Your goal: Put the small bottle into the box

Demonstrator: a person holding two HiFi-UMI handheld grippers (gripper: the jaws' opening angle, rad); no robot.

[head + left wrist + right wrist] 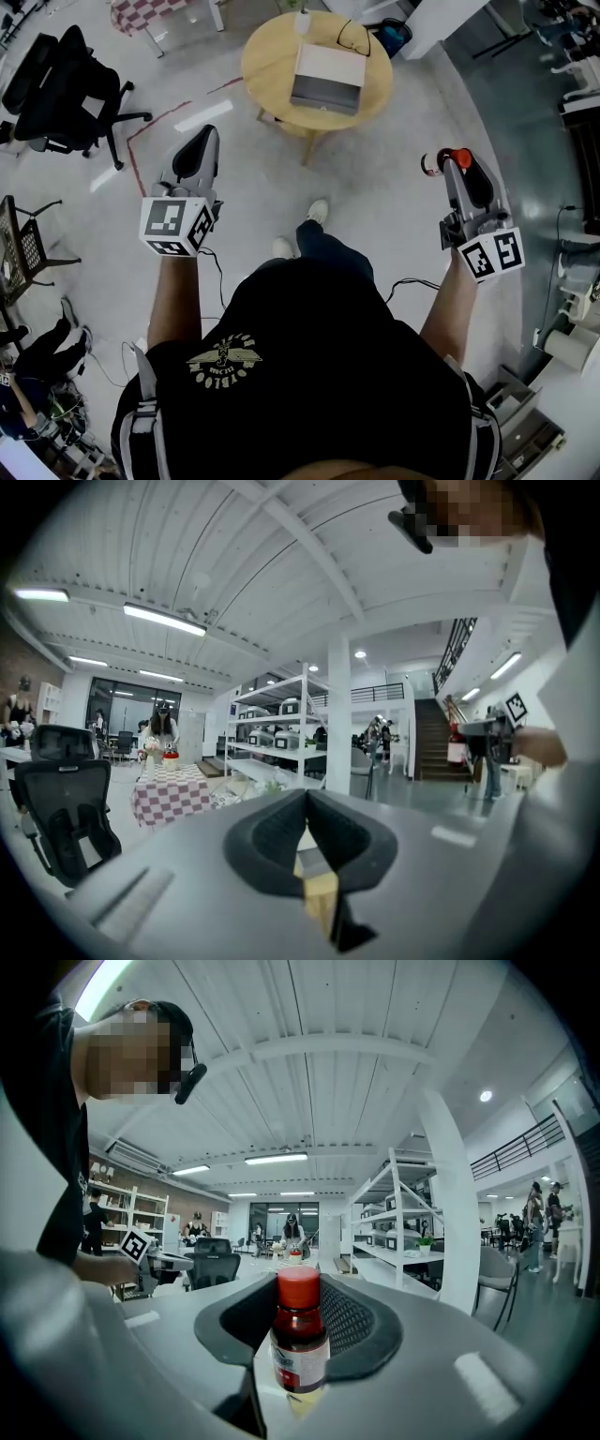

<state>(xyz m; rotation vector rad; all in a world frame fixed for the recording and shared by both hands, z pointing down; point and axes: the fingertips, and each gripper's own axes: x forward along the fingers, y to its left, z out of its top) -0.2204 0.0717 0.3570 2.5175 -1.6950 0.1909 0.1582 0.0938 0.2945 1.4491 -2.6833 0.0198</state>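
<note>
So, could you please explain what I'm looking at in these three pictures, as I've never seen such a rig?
There is no robot here: a person holds a two-jaw gripper in each hand. The head view comes from a camera on the person's head, looking steeply down. The other two views come from a camera riding on each gripper, looking along its jaws. Ahead stands a round table with an open box on it. The right gripper is closed on a small red-capped bottle. The left gripper is shut and empty.
</note>
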